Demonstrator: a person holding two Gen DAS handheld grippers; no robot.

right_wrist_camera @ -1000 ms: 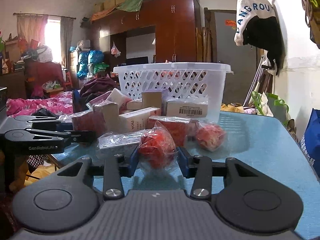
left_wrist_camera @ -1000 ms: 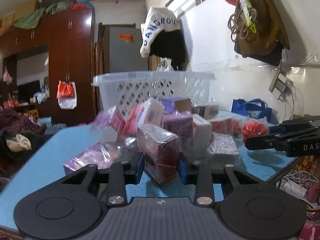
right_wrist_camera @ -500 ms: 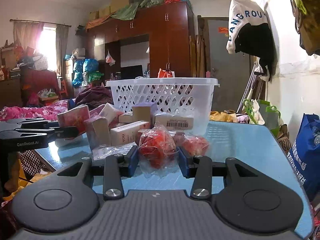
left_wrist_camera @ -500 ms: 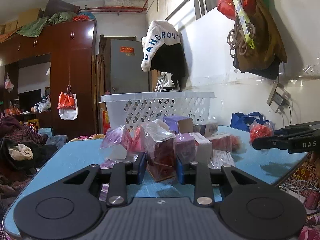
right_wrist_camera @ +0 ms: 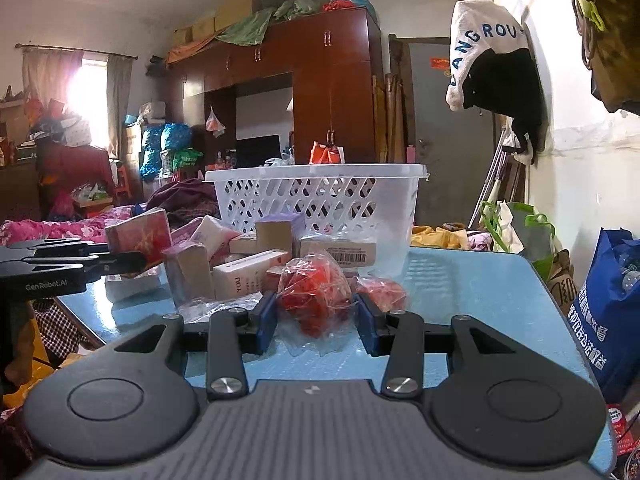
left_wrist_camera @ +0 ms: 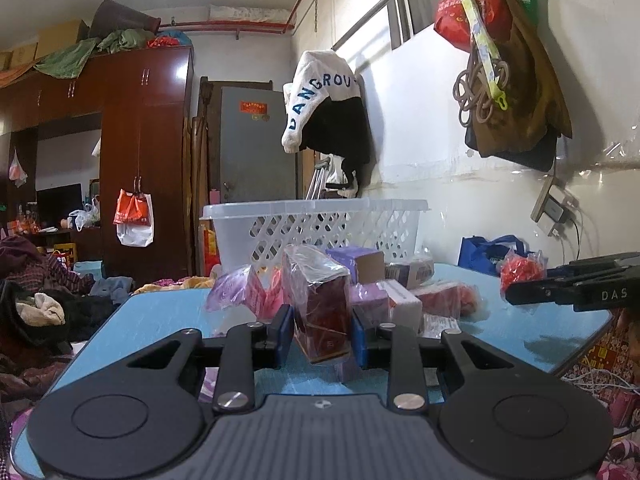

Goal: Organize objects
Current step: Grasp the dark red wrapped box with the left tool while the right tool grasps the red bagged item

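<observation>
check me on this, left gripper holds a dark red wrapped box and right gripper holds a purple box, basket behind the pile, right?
Not quite. The right gripper holds a clear bag of red items, not a purple box; the right wrist view shows it. The left gripper does hold the dark red wrapped box, basket behind.

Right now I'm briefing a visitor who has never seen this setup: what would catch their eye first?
Probably the white lattice basket at the far side of the blue table, with a jumble of wrapped boxes heaped in front of it. Next, each gripper holds one item: the left gripper grips a dark red plastic-wrapped box, the right gripper a clear bag of red pieces.
</observation>
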